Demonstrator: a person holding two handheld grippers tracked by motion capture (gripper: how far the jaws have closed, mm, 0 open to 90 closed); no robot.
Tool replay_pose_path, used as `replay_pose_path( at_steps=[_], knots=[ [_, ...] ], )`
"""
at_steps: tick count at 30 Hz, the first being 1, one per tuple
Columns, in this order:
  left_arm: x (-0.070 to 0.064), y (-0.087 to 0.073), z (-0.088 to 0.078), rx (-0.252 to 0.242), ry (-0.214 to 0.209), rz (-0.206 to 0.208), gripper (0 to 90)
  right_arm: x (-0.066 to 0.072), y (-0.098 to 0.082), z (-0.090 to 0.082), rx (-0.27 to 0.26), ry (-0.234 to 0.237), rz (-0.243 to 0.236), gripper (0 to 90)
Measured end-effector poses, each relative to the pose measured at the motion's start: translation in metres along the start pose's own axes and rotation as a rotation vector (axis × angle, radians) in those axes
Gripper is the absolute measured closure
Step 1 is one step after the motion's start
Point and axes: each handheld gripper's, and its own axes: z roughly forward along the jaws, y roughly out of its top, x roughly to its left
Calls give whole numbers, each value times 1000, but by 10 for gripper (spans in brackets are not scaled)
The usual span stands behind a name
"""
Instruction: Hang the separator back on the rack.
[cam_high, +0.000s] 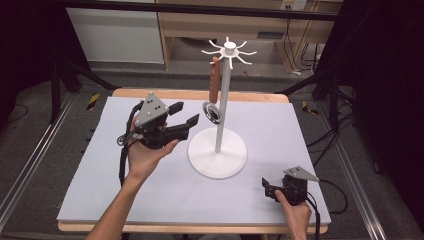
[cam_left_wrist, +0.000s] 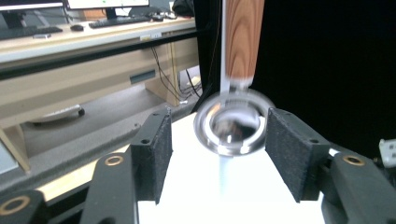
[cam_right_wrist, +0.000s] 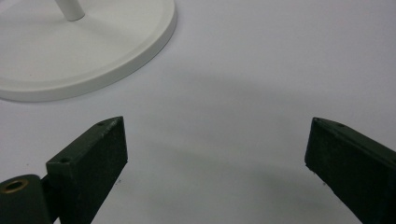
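Hanging: one strainer (cam_high: 214, 111) on one stand (cam_high: 218, 152); two grippers, left (cam_high: 183, 115), right (cam_high: 268, 188).

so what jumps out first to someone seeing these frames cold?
The white hook stand at the table's middle, with a wooden-handled metal strainer hanging from one of its top hooks. The left gripper is just left of the strainer with jaws open; in its own view the metal ring sits between the pads, seemingly untouched. The right gripper rests open near the table's front right corner.

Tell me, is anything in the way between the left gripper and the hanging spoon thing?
No, nothing visible. The left gripper is open, and the strainer hangs from the white stand just beyond its jaws.
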Motion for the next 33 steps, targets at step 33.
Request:
replay_pose_path(
  at_steps=[33],
  knots=[
    [55, -178, -26, 274, 143, -129, 335, -7, -3, -1, 20, -17, 30, 64]
  ],
)
